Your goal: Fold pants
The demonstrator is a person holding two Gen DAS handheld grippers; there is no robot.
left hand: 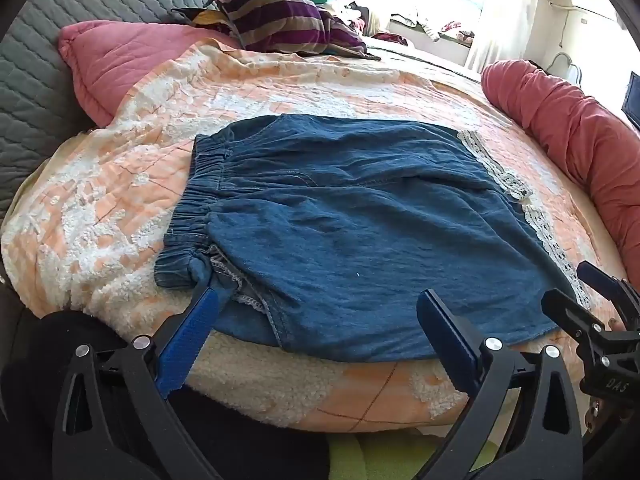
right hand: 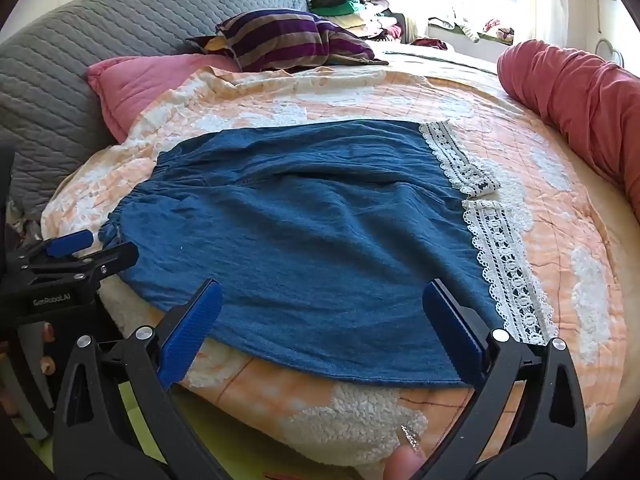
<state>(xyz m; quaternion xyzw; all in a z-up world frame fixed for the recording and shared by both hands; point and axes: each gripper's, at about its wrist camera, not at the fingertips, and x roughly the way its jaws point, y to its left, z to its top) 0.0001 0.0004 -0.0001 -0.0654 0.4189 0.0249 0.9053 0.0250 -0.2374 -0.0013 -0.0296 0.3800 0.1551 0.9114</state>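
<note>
**Both grippers spread wide over the near edge of the blue pants**

The left gripper (left hand: 320, 312) tilts down toward the bed (left hand: 100, 208) from its near edge, its blue-padded fingers (left hand: 188, 340) released and standing far apart. In the left wrist view the left finger's tip lies at the bunched corner of the elastic waistband (left hand: 188, 216); whether it touches the cloth I cannot tell. The other finger hangs over the near hem. Nothing is pinched between them.

The pants (left hand: 340, 224), dark blue denim, lie spread flat across the peach and white quilt (left hand: 80, 240), waistband to the left and lace trim (right hand: 508, 272) along the leg ends to the right. The near hem runs close to the bed's front edge.

The right gripper (right hand: 322, 304) tilts down in the same way, further right along that hem. Its fingers (right hand: 192, 332) are also released and wide apart, both over the near hem of the blue cloth, the right one just beside the lace. A fingertip of the person (right hand: 404, 464) shows at the bottom of the right wrist view, below the gripper.

Each gripper shows at the edge of the other's view, the two side by side and apart.

Behind the pants lie a pink pillow (left hand: 116, 64), a striped purple cushion (right hand: 292, 40) and a grey quilted headboard (right hand: 60, 72), and at the far right a rolled red bolster (right hand: 580, 96)
</note>
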